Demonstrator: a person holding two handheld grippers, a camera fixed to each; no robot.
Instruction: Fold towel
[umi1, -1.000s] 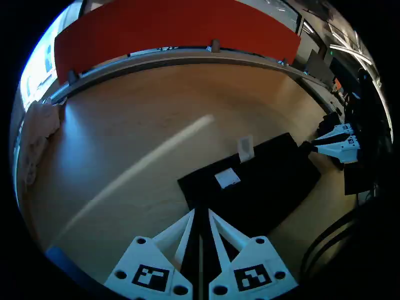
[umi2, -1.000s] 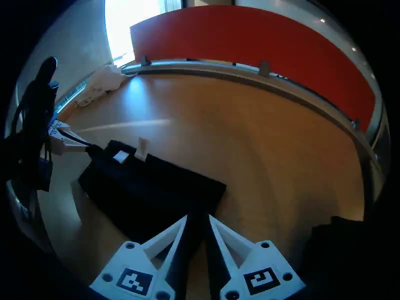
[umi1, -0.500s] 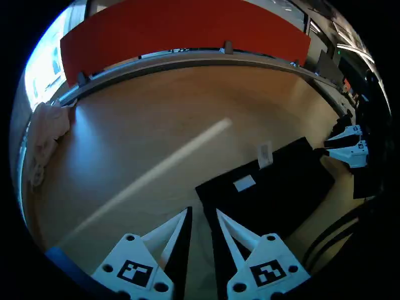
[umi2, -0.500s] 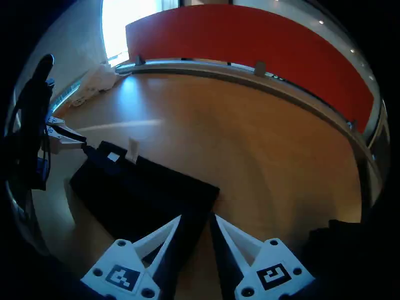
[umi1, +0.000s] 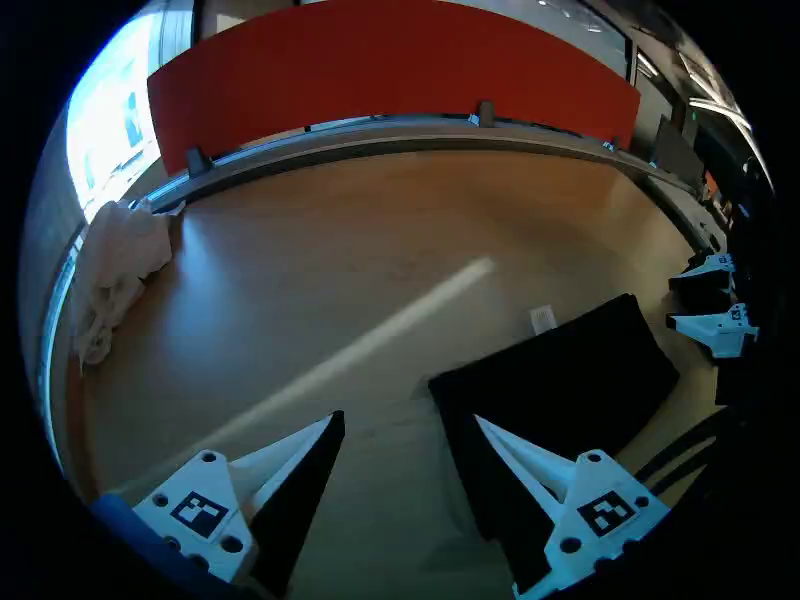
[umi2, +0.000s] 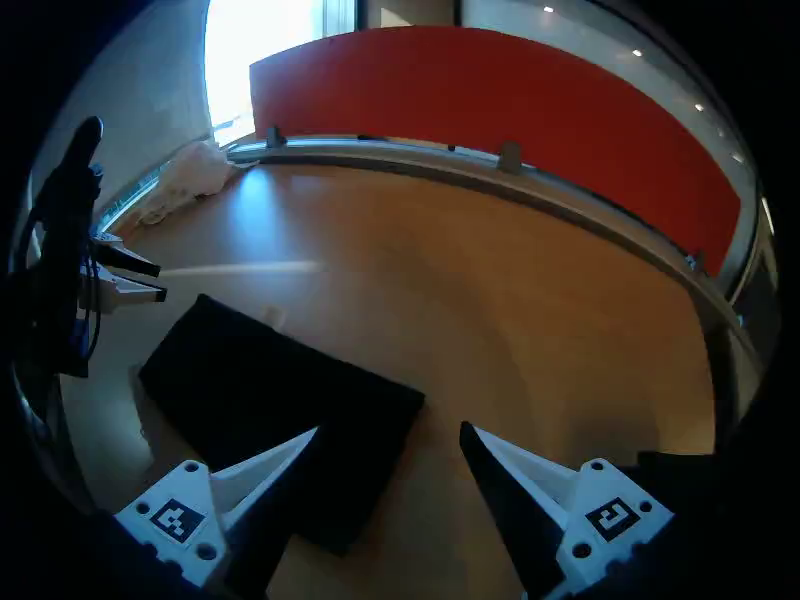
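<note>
The left gripper (umi1: 405, 455) gapes wide and holds nothing. Its right finger overlaps the near corner of the black towel (umi1: 560, 390); whether they touch is unclear. The right gripper (umi2: 390, 450) is spread as wide and empty, its left finger over the towel's edge. The towel lies flat on the table (umi1: 300, 260). A pale tag (umi1: 542, 320) peeks from behind it, barely legible in the right gripper view. Beyond lie a white cloth (umi1: 115, 265) and a red panel (umi1: 400, 70).
</note>
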